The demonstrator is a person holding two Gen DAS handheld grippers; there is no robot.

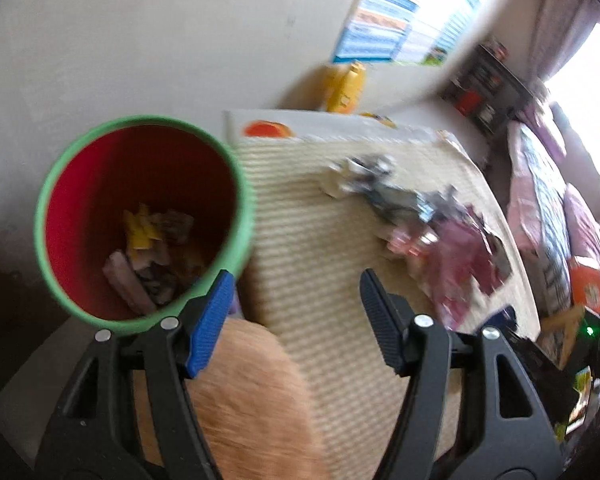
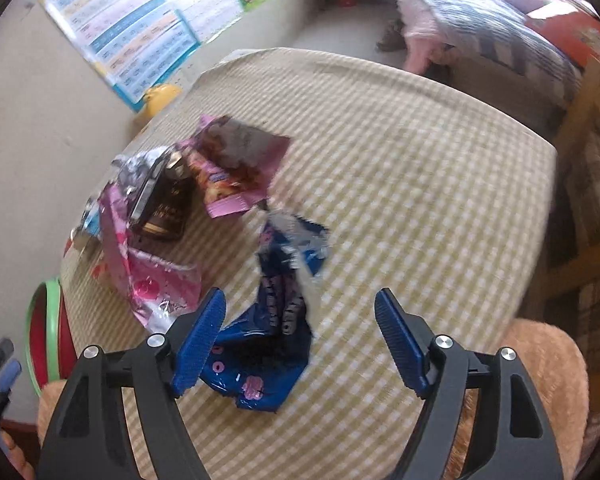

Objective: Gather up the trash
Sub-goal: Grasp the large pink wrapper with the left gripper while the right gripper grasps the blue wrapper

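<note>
A bin with a green rim [image 1: 44, 208] and red inside stands beside the table and holds several wrappers. My left gripper [image 1: 296, 280] is open and empty, its left finger right by the bin's rim. Silver [image 1: 364, 176] and pink wrappers [image 1: 460, 256] lie on the checked cloth beyond it. In the right wrist view my right gripper [image 2: 300, 296] is open, hovering over a crumpled blue wrapper [image 2: 276, 320]. A pink wrapper [image 2: 156, 284], a purple one [image 2: 240, 160] and a dark brown packet [image 2: 168, 208] lie to its left. The bin [image 2: 40, 320] shows at the table's left edge.
The table wears a yellow checked cloth [image 2: 420, 160]. An orange furry cushion [image 2: 540, 360] sits at the near edge. A yellow bottle [image 1: 346, 88] stands by the wall under posters [image 2: 132, 32]. A bed with blankets [image 2: 480, 20] lies beyond the table.
</note>
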